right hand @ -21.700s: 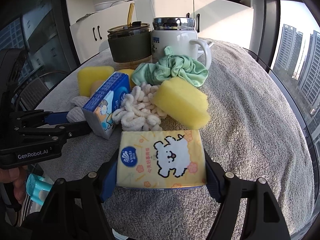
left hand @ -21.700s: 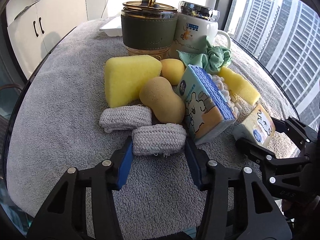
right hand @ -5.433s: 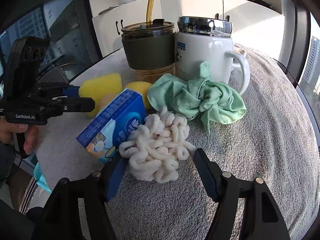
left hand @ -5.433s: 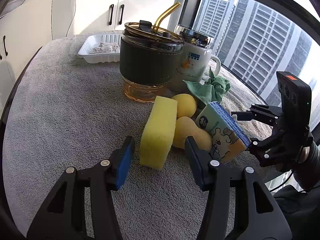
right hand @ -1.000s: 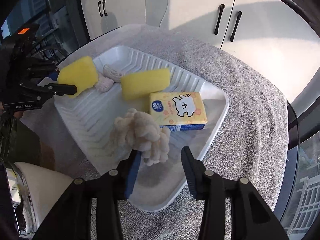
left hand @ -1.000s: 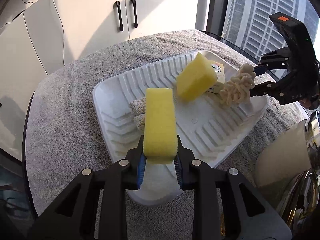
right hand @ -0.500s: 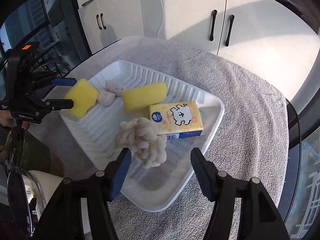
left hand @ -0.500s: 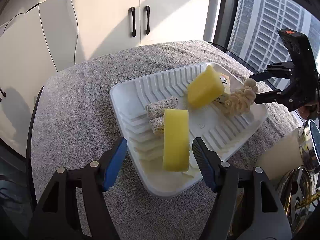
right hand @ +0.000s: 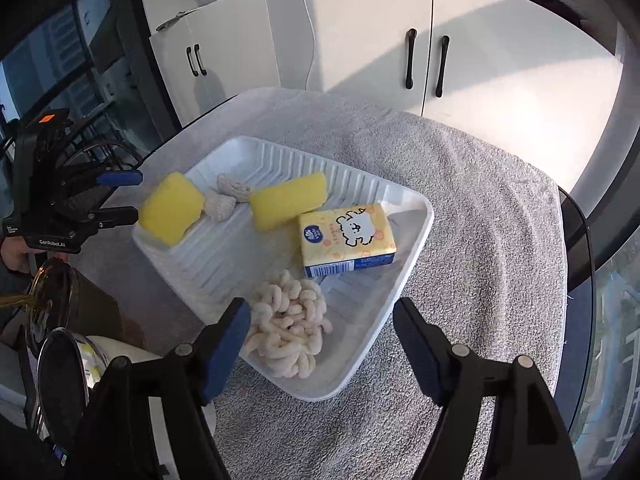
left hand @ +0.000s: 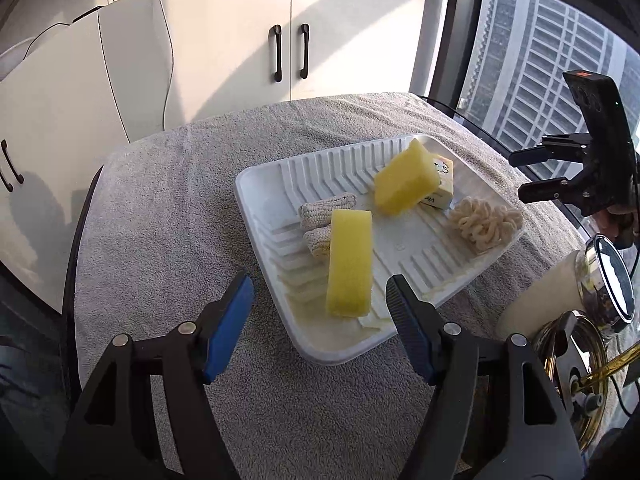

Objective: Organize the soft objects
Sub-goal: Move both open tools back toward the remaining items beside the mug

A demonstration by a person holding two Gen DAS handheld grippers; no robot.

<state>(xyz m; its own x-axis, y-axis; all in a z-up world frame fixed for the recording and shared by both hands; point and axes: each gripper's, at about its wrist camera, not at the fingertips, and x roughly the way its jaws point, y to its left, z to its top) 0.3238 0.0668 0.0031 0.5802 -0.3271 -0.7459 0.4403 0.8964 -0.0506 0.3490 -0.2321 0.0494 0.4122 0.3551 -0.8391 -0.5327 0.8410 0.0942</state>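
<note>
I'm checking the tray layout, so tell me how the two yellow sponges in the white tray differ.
The near sponge stands on its narrow edge at the tray's front, touching the rolled cloths; the far sponge sits tilted, leaning on the tissue pack. The near one looks longer and paler, the far one deeper yellow. Both are bare yellow foam blocks, released, inside the tray.

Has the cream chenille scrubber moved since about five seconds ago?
Yes. It lay on the grey towel beside the mug then; now the chenille scrubber lies in the white tray, near the yellow tissue pack, with the open right gripper just behind it.
</note>
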